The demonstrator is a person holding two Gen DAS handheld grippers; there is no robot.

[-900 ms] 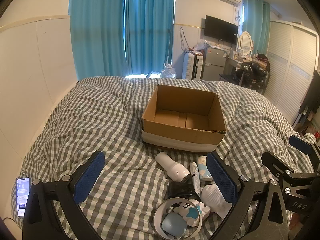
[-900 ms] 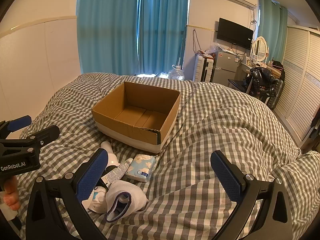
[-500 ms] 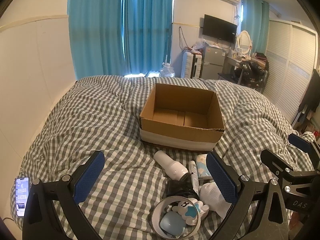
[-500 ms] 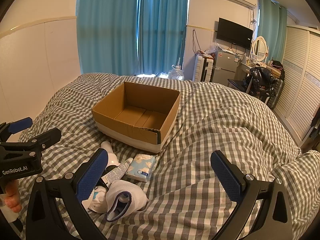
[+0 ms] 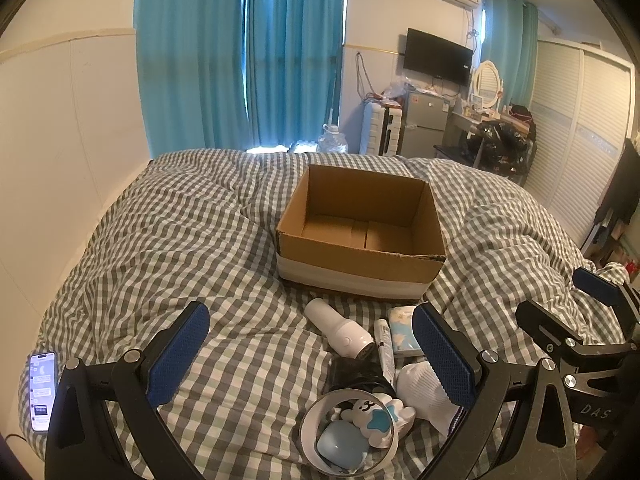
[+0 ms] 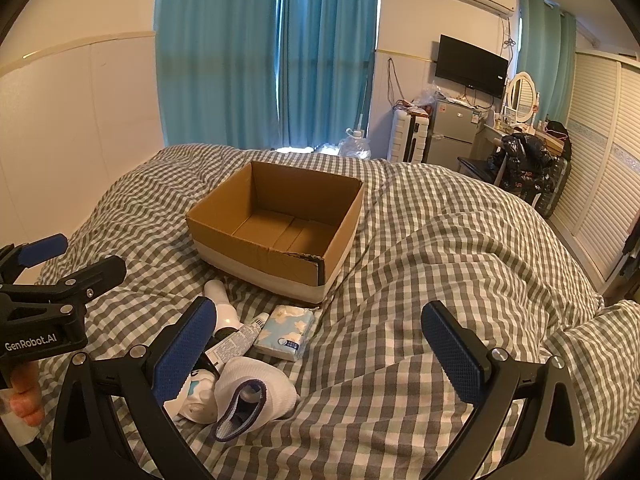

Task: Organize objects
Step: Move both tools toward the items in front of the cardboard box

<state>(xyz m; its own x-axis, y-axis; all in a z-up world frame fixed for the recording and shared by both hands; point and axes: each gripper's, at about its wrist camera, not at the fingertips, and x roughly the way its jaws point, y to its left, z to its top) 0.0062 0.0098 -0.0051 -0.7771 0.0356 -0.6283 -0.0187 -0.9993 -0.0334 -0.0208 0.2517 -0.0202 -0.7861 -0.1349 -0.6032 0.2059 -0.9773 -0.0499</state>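
Observation:
An empty cardboard box stands open on the checked bed. In front of it lies a pile: a white bottle, a tube, a tissue pack, a white sock, a black item, a tape ring and a white-and-blue bear toy. My left gripper is open and empty above the pile's left side. My right gripper is open and empty, right of the pile.
A phone lies at the bed's left edge. The other gripper shows at the right in the left wrist view and at the left in the right wrist view. A white wall runs along the left; furniture stands beyond the bed.
The left wrist view has shifted slightly, with the box and pile sitting a little lower and left. The right gripper has barely moved. Both stay open.

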